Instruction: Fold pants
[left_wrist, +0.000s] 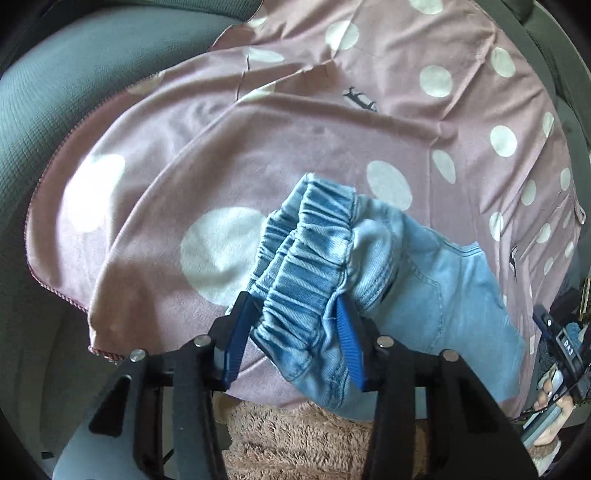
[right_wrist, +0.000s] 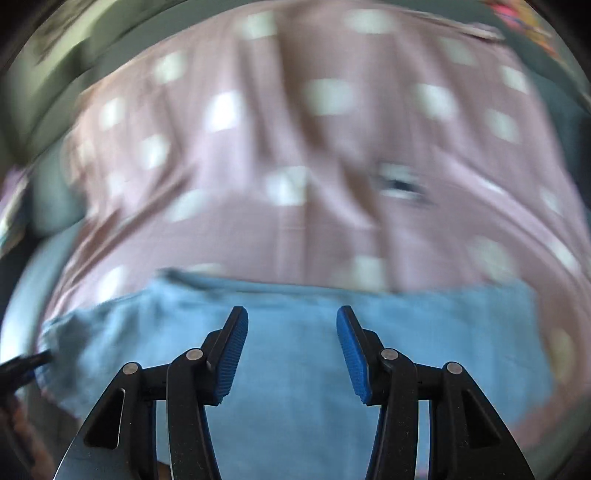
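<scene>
Light blue denim pants lie on a pink sheet with white dots. Their bunched elastic waistband sits between the blue pads of my left gripper; the jaws stand wide with the cloth filling the gap, and I cannot tell if they pinch it. In the right wrist view, which is blurred by motion, my right gripper is open and empty above the flat blue pants. The right gripper also shows in the left wrist view at the far right edge.
The pink sheet covers a grey-green cushioned seat. A fluffy pink-brown cloth lies at the near edge under the left gripper. A hand holds the right gripper's handle.
</scene>
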